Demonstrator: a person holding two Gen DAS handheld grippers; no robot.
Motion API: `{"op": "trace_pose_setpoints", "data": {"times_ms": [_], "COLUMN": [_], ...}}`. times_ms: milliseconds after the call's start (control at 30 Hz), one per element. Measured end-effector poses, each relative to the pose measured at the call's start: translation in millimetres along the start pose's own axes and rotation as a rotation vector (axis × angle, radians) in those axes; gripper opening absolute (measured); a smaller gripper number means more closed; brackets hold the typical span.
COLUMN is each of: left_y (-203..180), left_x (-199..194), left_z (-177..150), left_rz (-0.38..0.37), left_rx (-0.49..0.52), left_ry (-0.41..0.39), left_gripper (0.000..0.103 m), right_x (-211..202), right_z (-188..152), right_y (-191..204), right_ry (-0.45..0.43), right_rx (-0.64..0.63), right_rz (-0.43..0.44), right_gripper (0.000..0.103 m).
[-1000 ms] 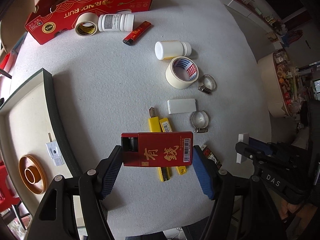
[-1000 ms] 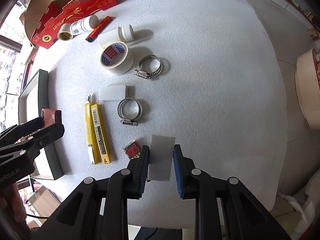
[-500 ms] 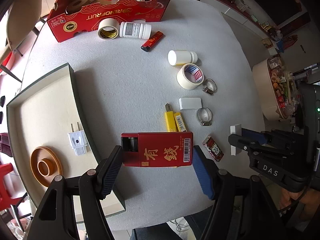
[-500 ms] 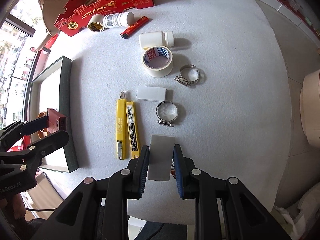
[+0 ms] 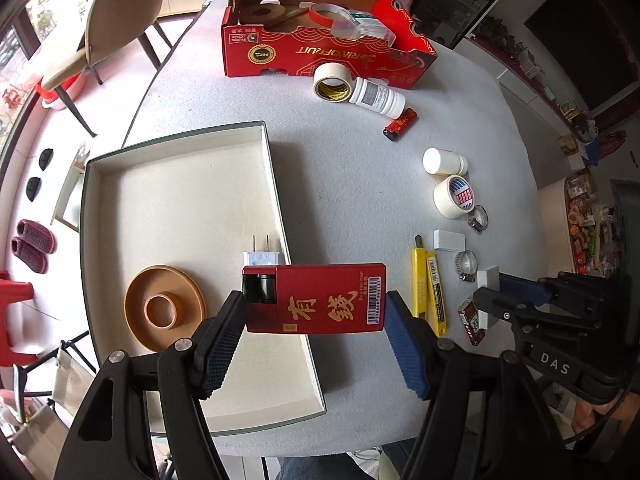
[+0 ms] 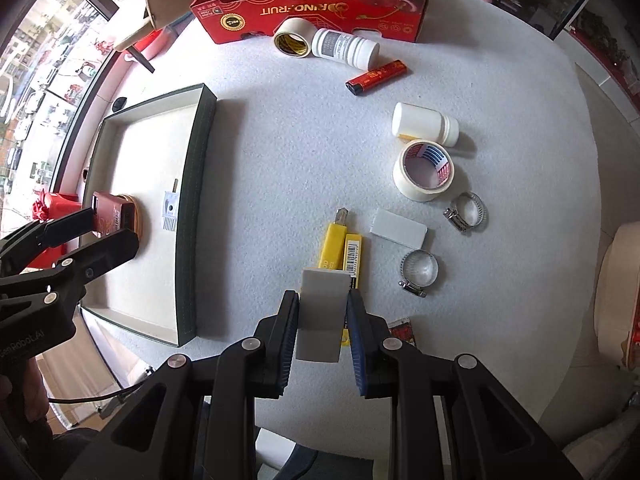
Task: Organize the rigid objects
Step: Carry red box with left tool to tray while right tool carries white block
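My left gripper (image 5: pixel 314 312) is shut on a red flat box with gold characters (image 5: pixel 316 298), held above the right edge of the green-rimmed tray (image 5: pixel 276 184). The tray holds an orange ring dish (image 5: pixel 164 312) and a white plug (image 5: pixel 260 256). My right gripper (image 6: pixel 322 316) is shut on a white flat block (image 6: pixel 322 312), held above the table near two yellow utility knives (image 6: pixel 340 248). The left gripper and its red box (image 6: pixel 108 214) also show in the right wrist view, over the tray (image 6: pixel 196 184).
On the table lie two hose clamps (image 6: pixel 418 270), a white block (image 6: pixel 398 232), a masking tape roll (image 6: pixel 424 170), white bottles (image 6: pixel 424 124), a red lighter (image 6: pixel 376 78), another tape roll (image 6: pixel 292 38) and a red cardboard box (image 6: pixel 316 4). A small red packet (image 5: pixel 472 320) lies near the front edge.
My left gripper has carried the red box leftward, from over the yellow knives to over the tray's right edge. My right gripper has lifted and shifted left with the white block.
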State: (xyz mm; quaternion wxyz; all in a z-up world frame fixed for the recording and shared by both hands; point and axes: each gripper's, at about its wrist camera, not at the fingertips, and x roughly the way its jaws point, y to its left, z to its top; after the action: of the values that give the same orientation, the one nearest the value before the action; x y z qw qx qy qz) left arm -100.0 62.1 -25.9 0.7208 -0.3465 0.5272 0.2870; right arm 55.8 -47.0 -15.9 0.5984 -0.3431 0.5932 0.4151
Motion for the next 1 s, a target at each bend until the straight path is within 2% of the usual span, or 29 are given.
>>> {"op": "trace_pose_setpoints", "data": {"times_ms": [433,800,1000], "left_y": [72.4,107.4,122.9], "left_x": [-14.4,-22.6,-24.6], "left_z": [-10.7,-12.6,-9.9], "left_rz": [0.036,0.07,0.093], "left_rx": [-0.185,-0.252,-0.279], "left_ry": [-0.024,-0.042,-0.053], "left_gripper": [0.072,0.072,0.072], "right_x": [4.2,5.0,7.1], "right_z": [29.5,52.1,63.8], "right_y": [62.8,128.9,151.6], "right_ry": [-0.004,-0.02,-0.019], "right_rx": [-0.186,-0.335,-0.35], "right_rz": [0.012,0.061,0.1], "right_gripper": [0.025,0.025,0.025]}}
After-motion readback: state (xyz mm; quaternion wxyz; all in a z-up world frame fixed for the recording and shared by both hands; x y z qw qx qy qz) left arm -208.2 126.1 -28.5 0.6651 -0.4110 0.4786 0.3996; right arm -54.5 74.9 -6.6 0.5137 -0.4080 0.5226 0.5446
